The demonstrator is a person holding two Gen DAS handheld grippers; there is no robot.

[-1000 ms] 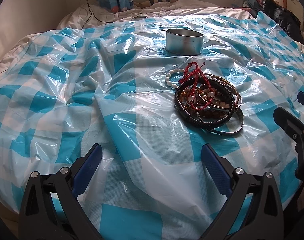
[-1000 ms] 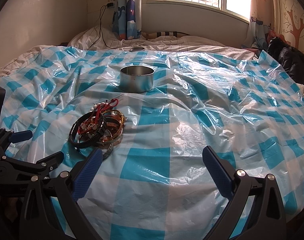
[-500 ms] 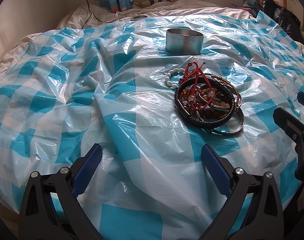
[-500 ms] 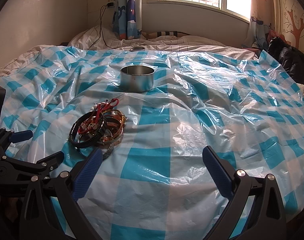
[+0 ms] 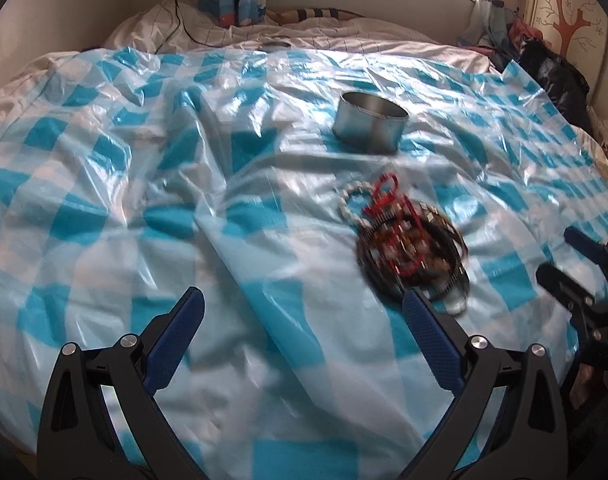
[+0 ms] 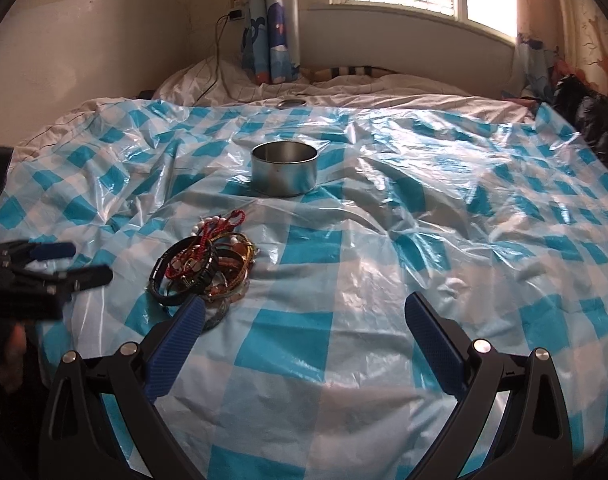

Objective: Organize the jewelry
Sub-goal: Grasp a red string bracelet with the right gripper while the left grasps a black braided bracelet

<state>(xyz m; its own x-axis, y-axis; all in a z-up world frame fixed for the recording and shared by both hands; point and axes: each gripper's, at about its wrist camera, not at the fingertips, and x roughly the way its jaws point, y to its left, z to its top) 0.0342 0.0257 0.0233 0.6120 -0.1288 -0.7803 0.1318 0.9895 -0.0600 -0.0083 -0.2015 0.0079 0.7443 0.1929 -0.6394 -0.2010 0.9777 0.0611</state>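
Observation:
A tangled pile of bracelets lies on the blue-and-white checked plastic sheet: black bands, red cord, white beads, amber and gold pieces. It is blurred in the left wrist view and sharp in the right wrist view. Beyond it stands an empty round metal tin. My left gripper is open, its right finger just short of the pile. My right gripper is open too, its left finger at the pile's near edge. Each gripper shows in the other's view, the right one and the left one.
The sheet covers a soft, wrinkled bed. A small round lid lies at its far edge. A curtain and charger cable hang at the back wall, and a black bag sits far right.
The left wrist view has swung upward and is motion-blurred; the pile and tin sit lower in it. In the right wrist view the left gripper has risen. The jewelry has not moved.

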